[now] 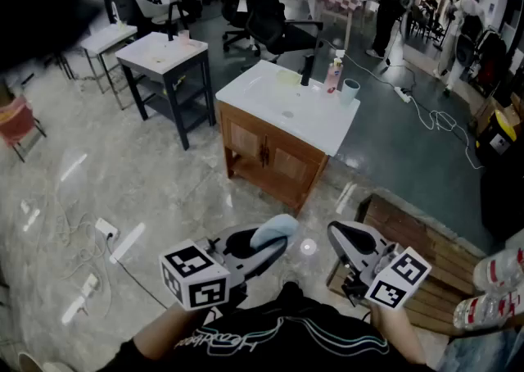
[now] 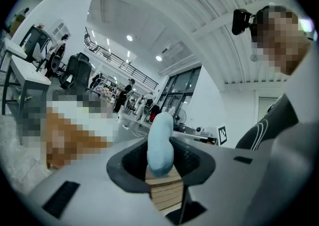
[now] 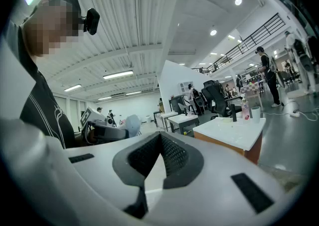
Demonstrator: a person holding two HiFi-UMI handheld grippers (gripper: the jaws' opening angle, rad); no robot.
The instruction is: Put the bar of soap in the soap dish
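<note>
the left gripper (image 1: 270,249) is clamping the pale blue soap (image 2: 160,140) on edge between its pads, the bar sticking out past the tips. the right gripper (image 1: 342,239) is hanging beside it, jaws together, carrying nothing. both are hovering over the floor, well short of the sink cabinet's (image 1: 319,120) near corner.
</note>
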